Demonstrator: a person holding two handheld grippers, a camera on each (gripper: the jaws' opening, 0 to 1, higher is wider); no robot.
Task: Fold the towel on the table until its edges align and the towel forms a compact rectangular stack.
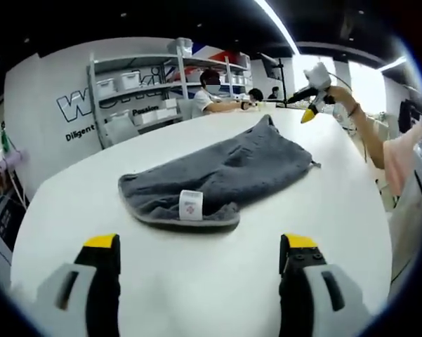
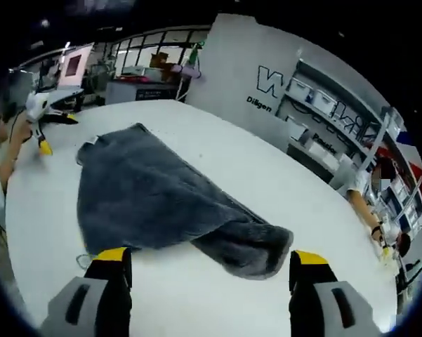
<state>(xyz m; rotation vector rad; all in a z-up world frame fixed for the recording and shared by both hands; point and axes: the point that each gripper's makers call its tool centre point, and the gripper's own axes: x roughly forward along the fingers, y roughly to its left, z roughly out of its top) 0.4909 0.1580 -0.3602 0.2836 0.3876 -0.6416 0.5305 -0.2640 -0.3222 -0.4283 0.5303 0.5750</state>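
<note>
Towel [image 1: 218, 175] rumpled on table [image 1: 337, 210], ahead of both wide-spread, empty grippers [image 1: 200, 256] [image 2: 211, 270]

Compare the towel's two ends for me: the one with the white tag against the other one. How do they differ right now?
On the gray towel, the tag end is doubled over with a neat hemmed edge and carries the white label, while the far end is a single layer, narrower and bunched to a point. In the right gripper view, that far end spreads flat; the tag end curls up. Both lie on the white table, ungrasped.
</note>
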